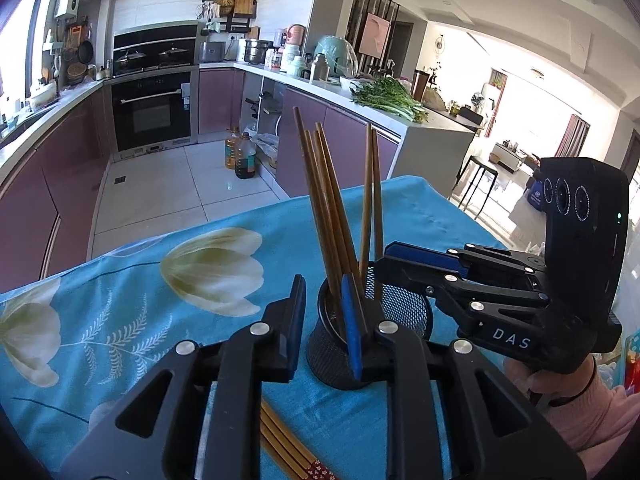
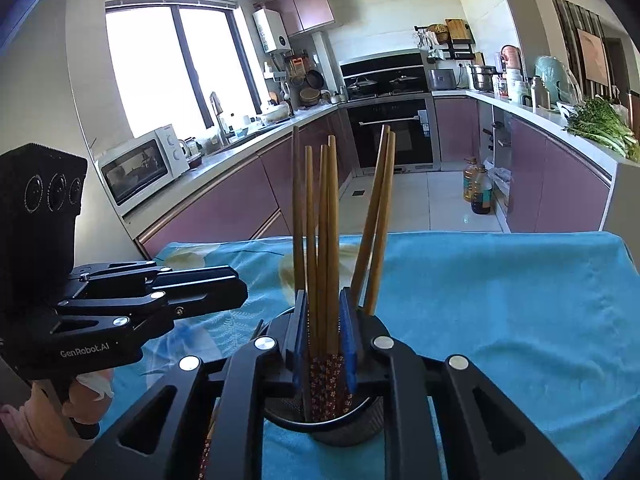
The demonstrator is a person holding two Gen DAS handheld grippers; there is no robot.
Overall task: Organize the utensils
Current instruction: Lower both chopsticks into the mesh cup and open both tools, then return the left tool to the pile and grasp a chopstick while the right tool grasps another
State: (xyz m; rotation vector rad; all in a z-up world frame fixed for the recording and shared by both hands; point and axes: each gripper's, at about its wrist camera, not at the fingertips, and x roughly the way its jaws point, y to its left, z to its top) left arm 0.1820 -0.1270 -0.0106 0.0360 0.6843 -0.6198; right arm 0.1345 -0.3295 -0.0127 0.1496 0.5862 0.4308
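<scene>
On the tabletop [image 1: 420,216], draped in a blue floral cloth, a black mesh holder [image 1: 360,344] stands with bamboo chopsticks [image 1: 332,208] upright inside. The right gripper [image 2: 325,340] has fingers slightly apart around several chopsticks, apparently not pressing. The left gripper [image 1: 325,328] has fingers apart and empty beside the holder; more chopsticks [image 1: 284,452] lie below it. Withdrawing straight up should avoid tipping the holder.
</scene>
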